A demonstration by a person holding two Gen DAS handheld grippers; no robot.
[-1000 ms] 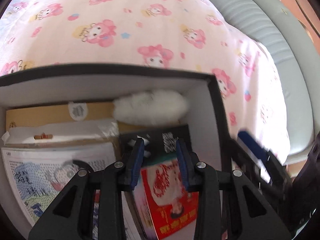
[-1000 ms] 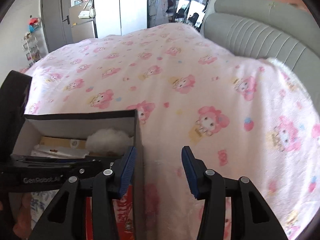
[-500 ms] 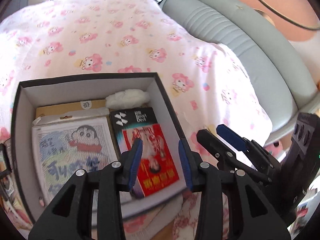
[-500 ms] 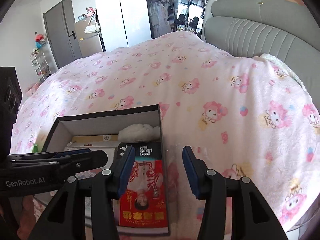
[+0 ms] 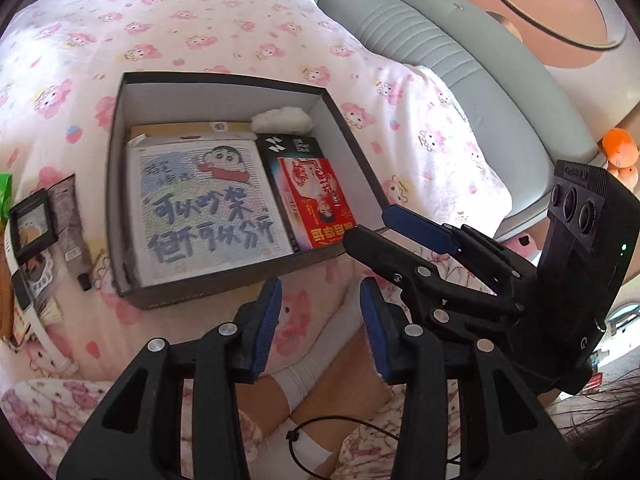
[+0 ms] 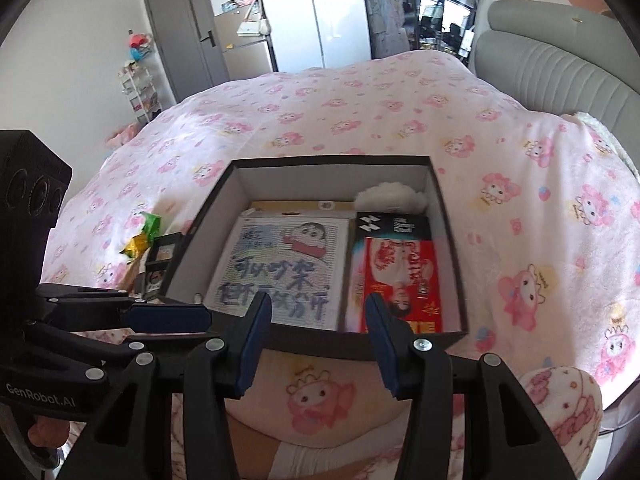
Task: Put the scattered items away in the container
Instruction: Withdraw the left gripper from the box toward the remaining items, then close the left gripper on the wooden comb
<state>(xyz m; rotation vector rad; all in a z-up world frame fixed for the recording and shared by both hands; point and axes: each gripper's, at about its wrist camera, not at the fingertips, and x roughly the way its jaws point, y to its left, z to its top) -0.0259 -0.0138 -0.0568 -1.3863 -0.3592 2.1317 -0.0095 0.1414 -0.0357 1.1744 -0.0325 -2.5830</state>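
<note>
A dark cardboard box lies on the pink bedspread. Inside it lie a cartoon notebook, a red booklet on a black packet, and a white fluffy ball. My left gripper hovers before the box's near wall, its jaws opening with nothing between them. My right gripper also stands open and empty near the box's front edge. Left of the box lie a small black frame, a grey tube and a green wrapper.
A grey padded headboard borders the bed at the right. A person's legs in white socks rest below the grippers. A grey door and shelves stand across the room.
Both grippers have pulled back and up out of the box. The left jaws have widened. The red booklet now lies in the box.
</note>
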